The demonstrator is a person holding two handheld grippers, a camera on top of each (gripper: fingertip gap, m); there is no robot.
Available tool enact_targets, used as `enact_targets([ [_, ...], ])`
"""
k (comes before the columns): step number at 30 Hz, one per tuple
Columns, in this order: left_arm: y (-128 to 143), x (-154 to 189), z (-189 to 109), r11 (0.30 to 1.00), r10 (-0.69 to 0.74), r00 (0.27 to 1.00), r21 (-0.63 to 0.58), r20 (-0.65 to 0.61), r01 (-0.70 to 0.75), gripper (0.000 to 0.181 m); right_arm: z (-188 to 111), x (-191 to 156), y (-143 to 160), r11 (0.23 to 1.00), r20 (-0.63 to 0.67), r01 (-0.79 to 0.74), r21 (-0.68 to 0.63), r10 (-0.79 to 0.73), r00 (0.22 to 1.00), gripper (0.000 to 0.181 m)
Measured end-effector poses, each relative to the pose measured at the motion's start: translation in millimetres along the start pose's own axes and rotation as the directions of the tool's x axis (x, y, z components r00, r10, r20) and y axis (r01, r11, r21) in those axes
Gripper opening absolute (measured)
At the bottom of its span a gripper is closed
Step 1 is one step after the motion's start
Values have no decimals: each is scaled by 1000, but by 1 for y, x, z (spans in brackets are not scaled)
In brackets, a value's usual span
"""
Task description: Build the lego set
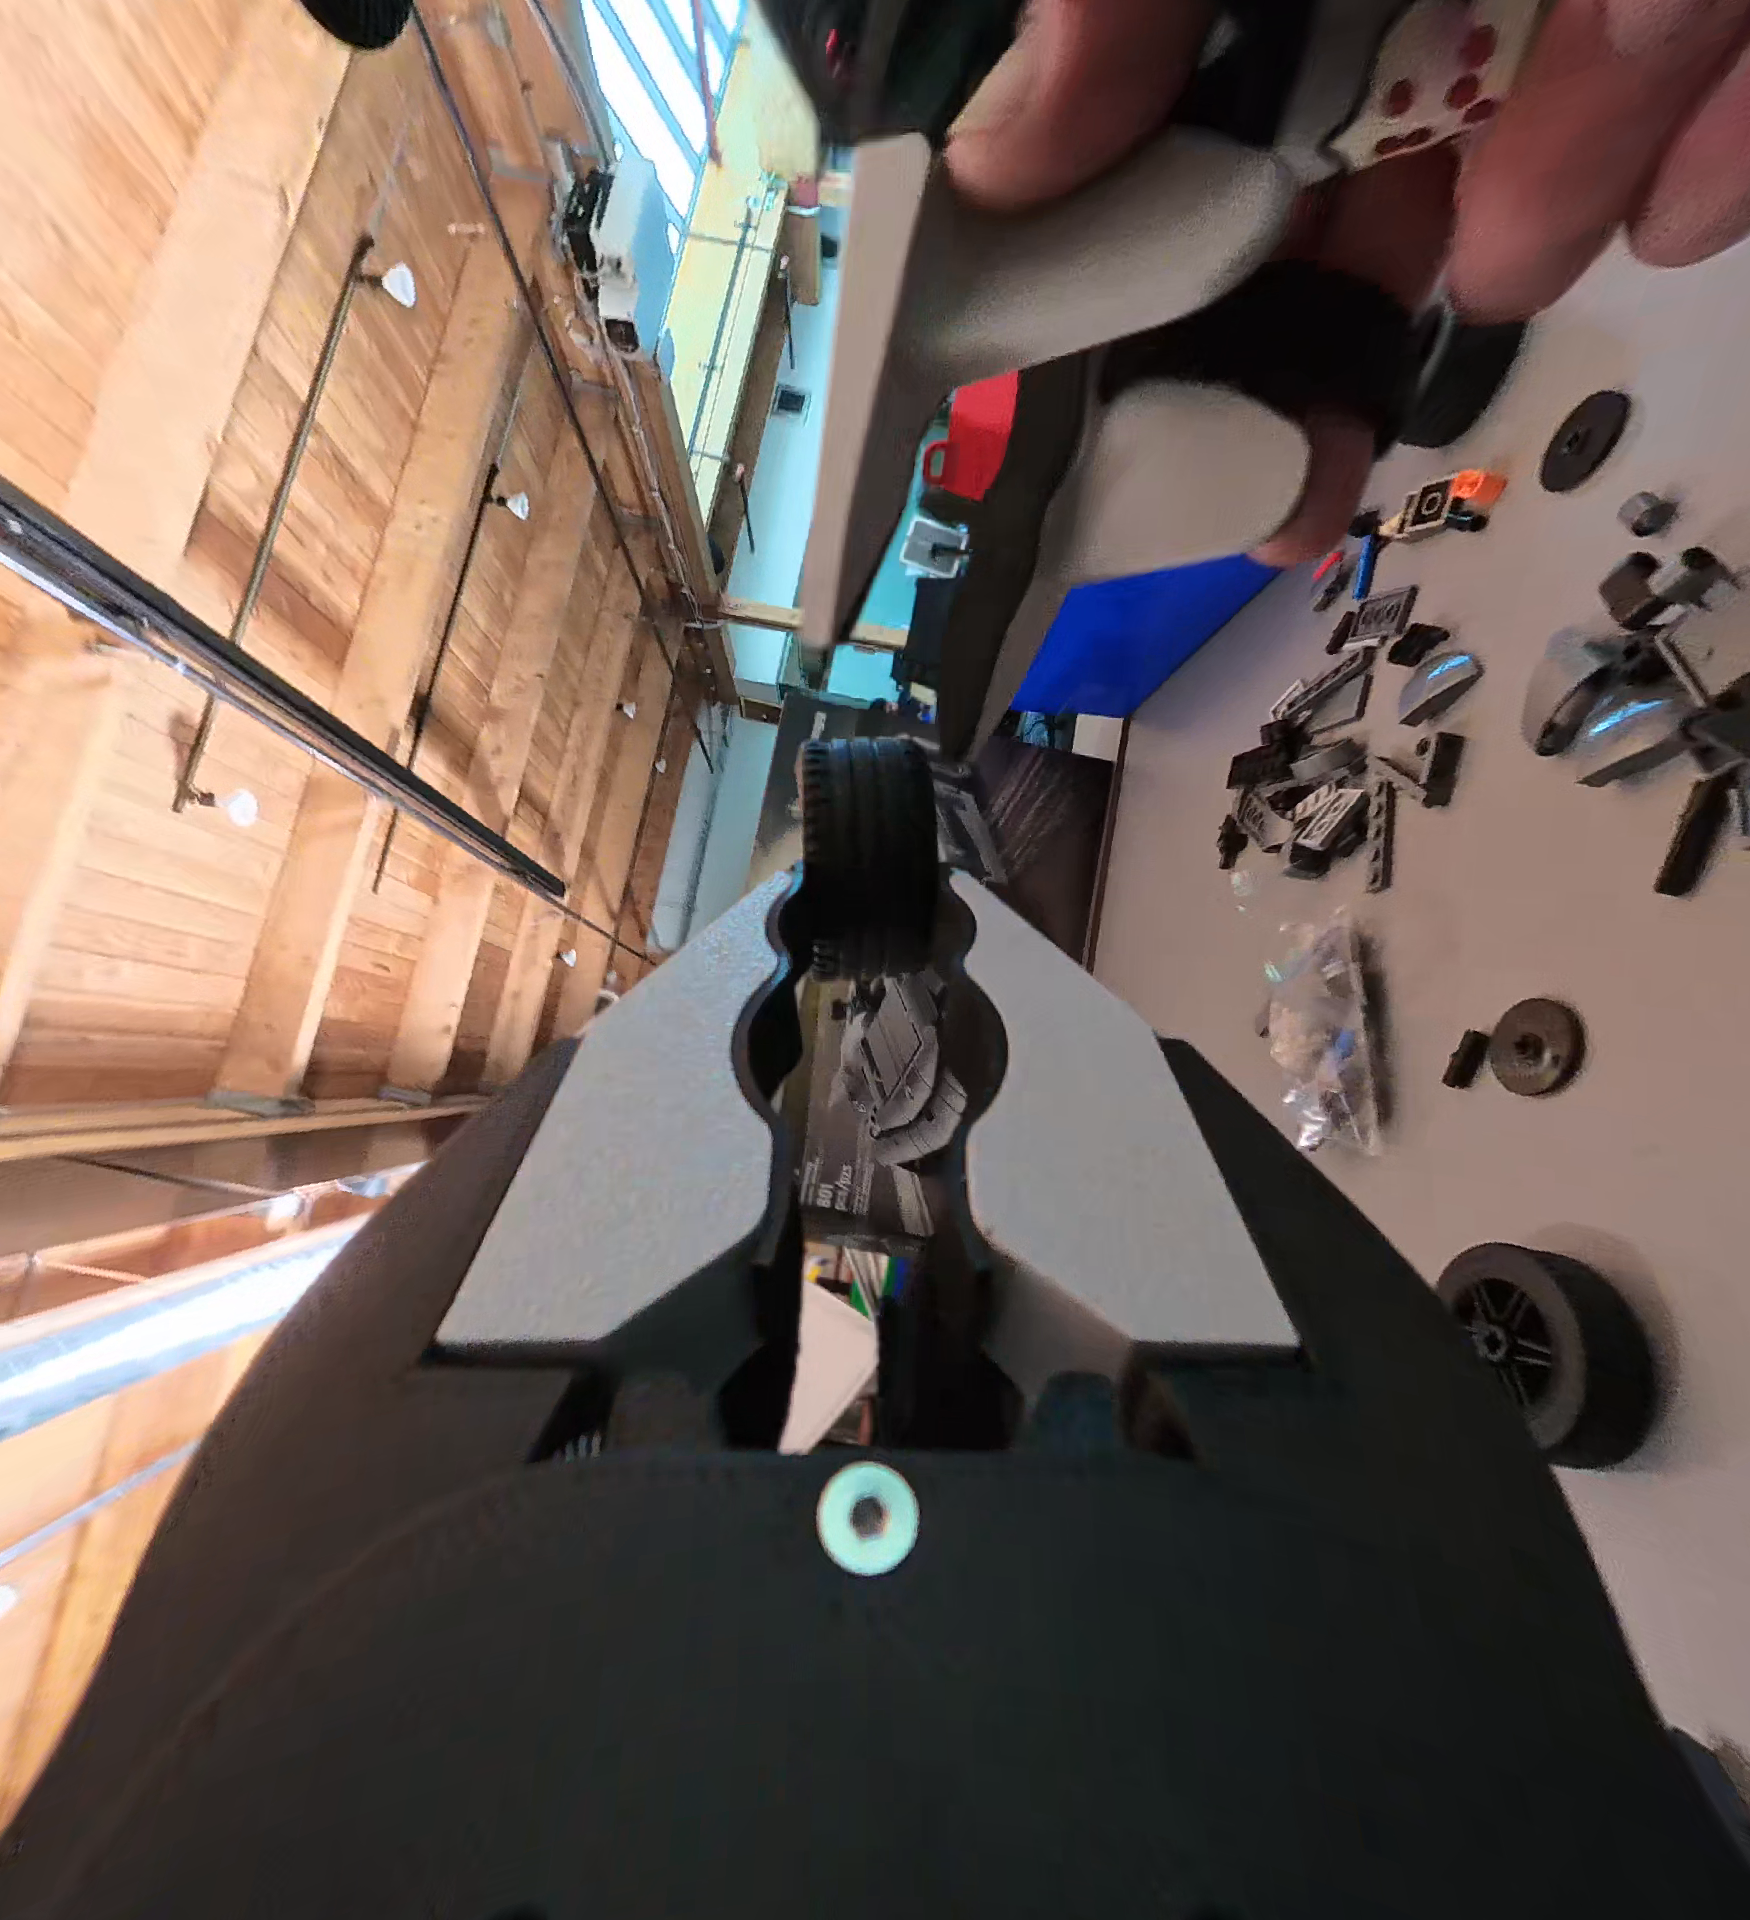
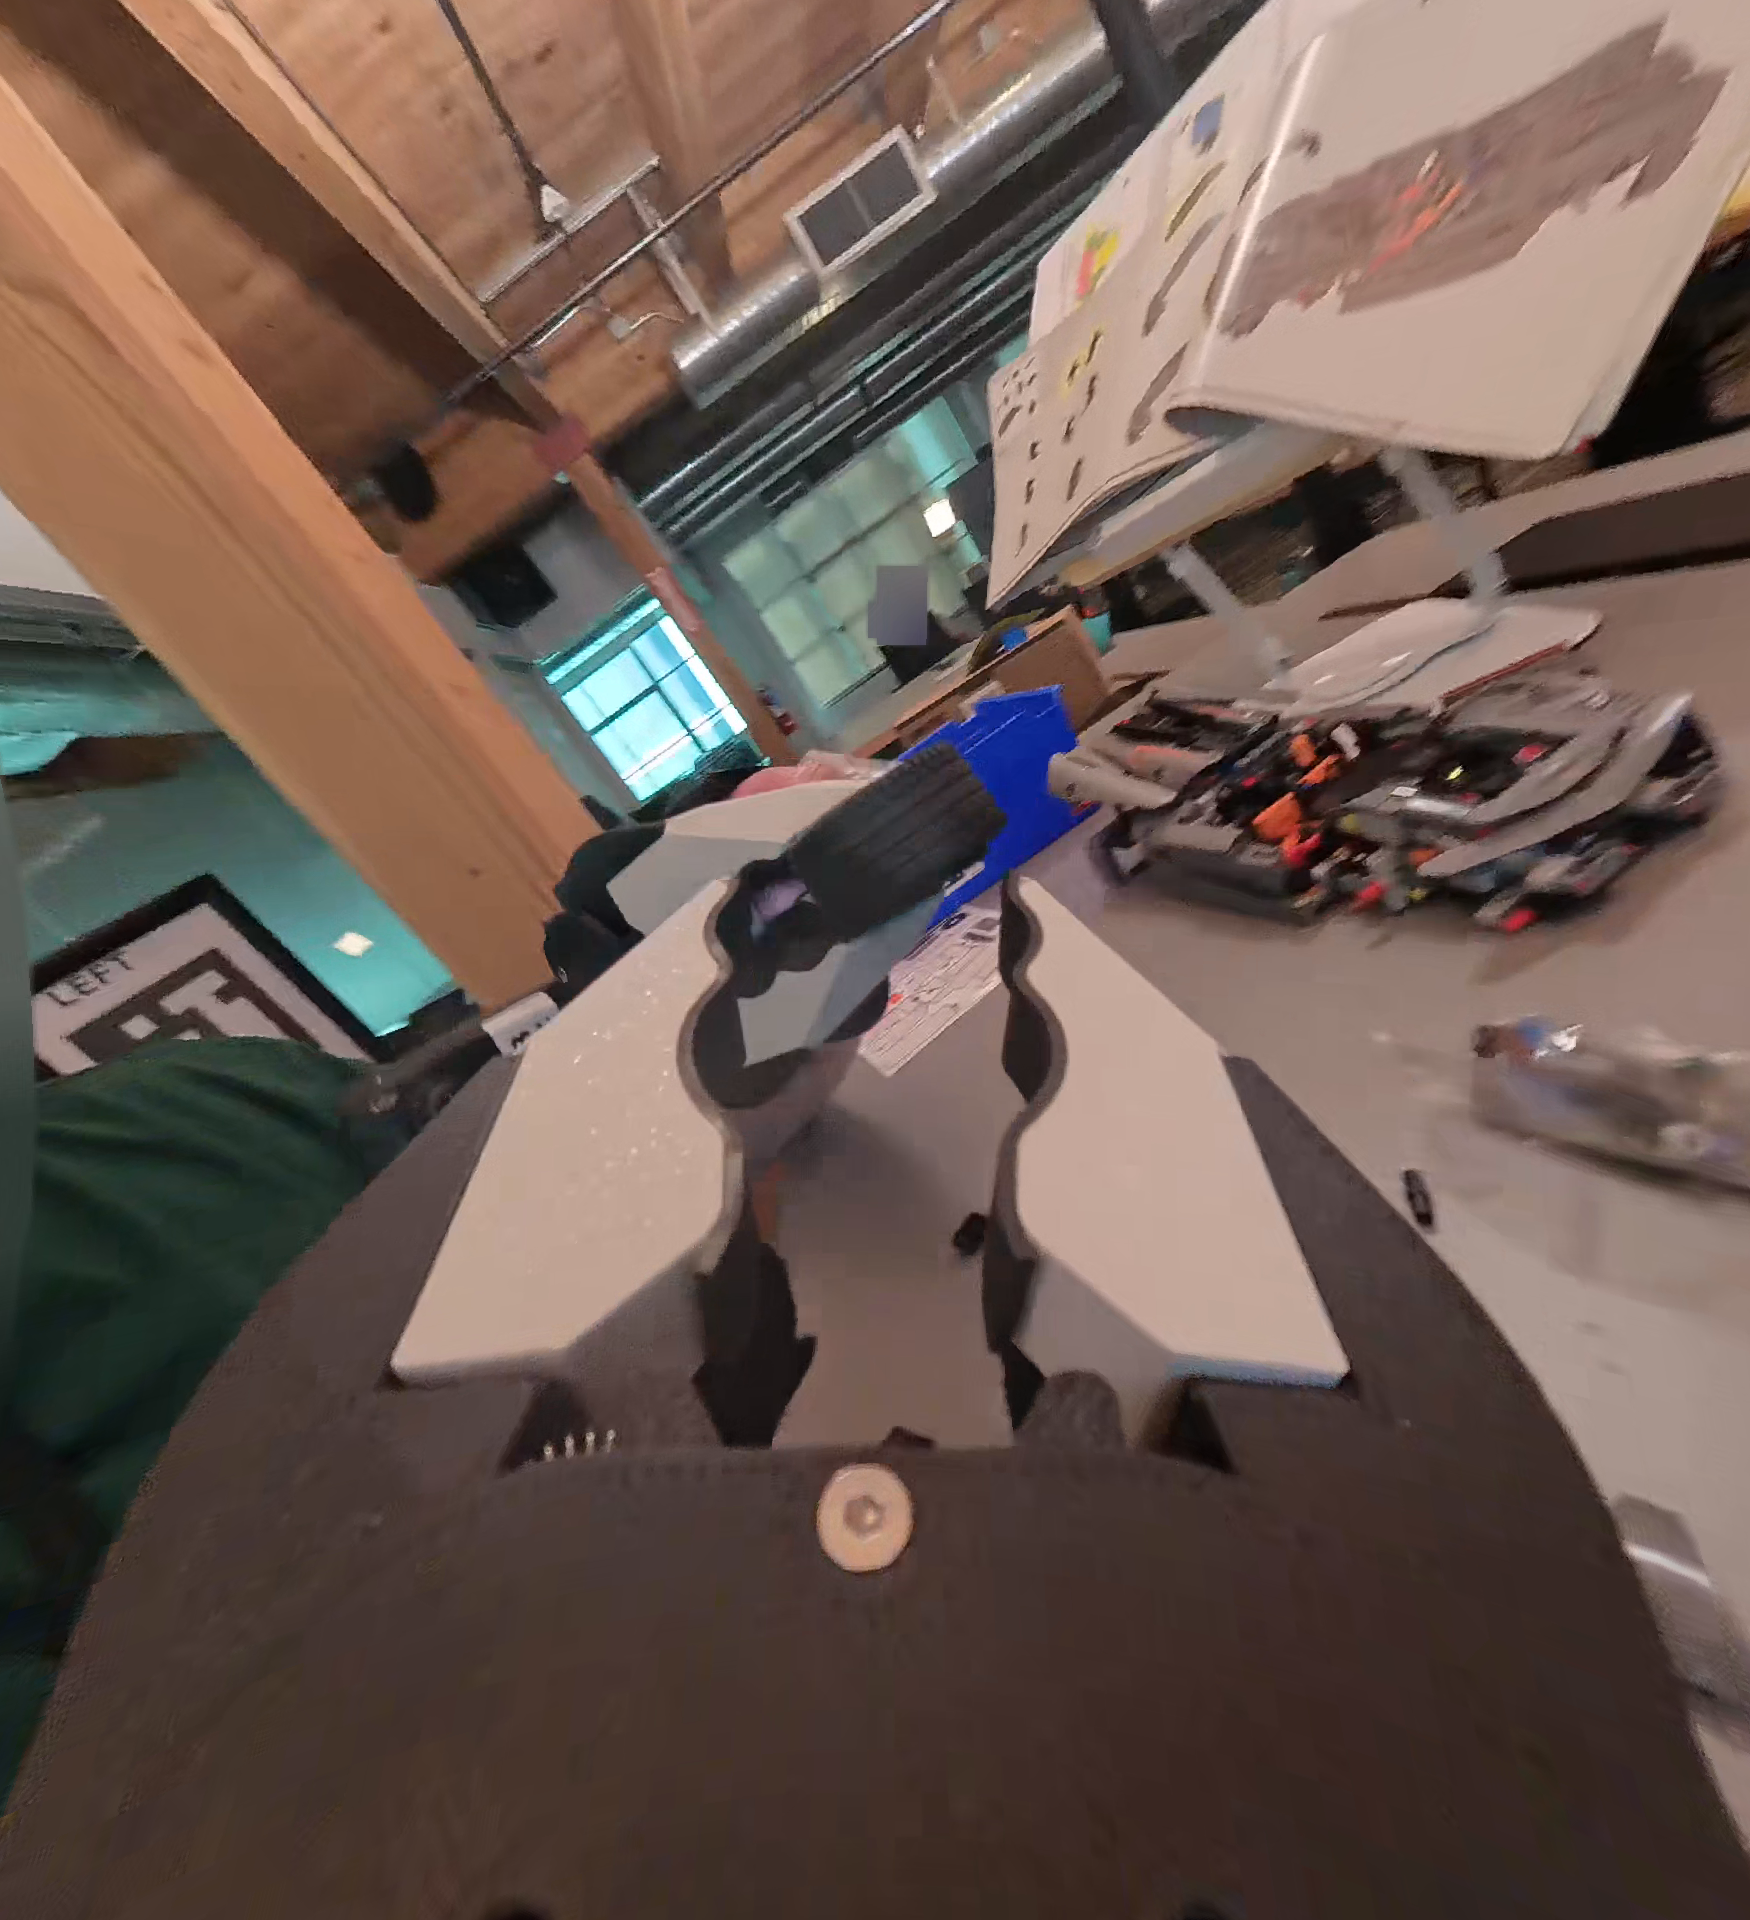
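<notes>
My left gripper (image 1: 869,894) is shut on a black rubber tyre (image 1: 866,821) and holds it up in the air, turned on its side over the table edge. In the right wrist view the same tyre (image 2: 897,831) sits at the tip of the left gripper's grey fingers (image 2: 814,987), just ahead of my right gripper (image 2: 869,902). The right gripper is open and empty, its jaws on either side of the left gripper's tip. It also shows at the top of the left wrist view (image 1: 1047,405), held by a hand.
On the grey table (image 1: 1577,1164) lie a wheel with rim (image 1: 1546,1351), two black discs (image 1: 1531,1044), a plastic bag (image 1: 1328,1039), loose dark pieces (image 1: 1318,769) and a grey sub-assembly (image 1: 1681,717). The partly built car (image 2: 1422,810), a propped instruction booklet (image 2: 1370,229) and a blue bin (image 2: 1016,769) stand farther off. Only a small space, under 4 cm, lies between the two pairs of fingers.
</notes>
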State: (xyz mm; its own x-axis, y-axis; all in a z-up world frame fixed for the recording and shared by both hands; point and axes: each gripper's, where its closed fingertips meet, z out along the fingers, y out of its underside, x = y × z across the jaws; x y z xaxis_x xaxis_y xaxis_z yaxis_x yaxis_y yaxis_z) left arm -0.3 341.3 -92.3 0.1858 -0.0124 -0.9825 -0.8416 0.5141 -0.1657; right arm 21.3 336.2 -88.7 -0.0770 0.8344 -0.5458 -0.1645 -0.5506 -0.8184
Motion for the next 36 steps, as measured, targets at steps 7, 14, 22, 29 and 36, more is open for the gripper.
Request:
enact_targets([
  [7,-13,20,4,993,117,993,18,-7,-117,20,5,8,14,997,-10,-74,-18,74,997,39],
  [14,-17,25,4,996,82,996,45,-44,-80,24,0,9,9,999,9,-14,33,14,1000,23],
  [22,-22,27,2,997,16,995,79,-101,-8,18,0,10,5,998,-16,57,30,-57,998,21],
  [29,-26,18,-4,983,-102,985,137,-137,121,21,-4,9,-1,991,-40,123,58,-121,992,19],
  [36,-17,-25,-12,780,-553,793,176,-256,601,46,-9,-6,-5,954,-45,297,32,-295,954,20],
])
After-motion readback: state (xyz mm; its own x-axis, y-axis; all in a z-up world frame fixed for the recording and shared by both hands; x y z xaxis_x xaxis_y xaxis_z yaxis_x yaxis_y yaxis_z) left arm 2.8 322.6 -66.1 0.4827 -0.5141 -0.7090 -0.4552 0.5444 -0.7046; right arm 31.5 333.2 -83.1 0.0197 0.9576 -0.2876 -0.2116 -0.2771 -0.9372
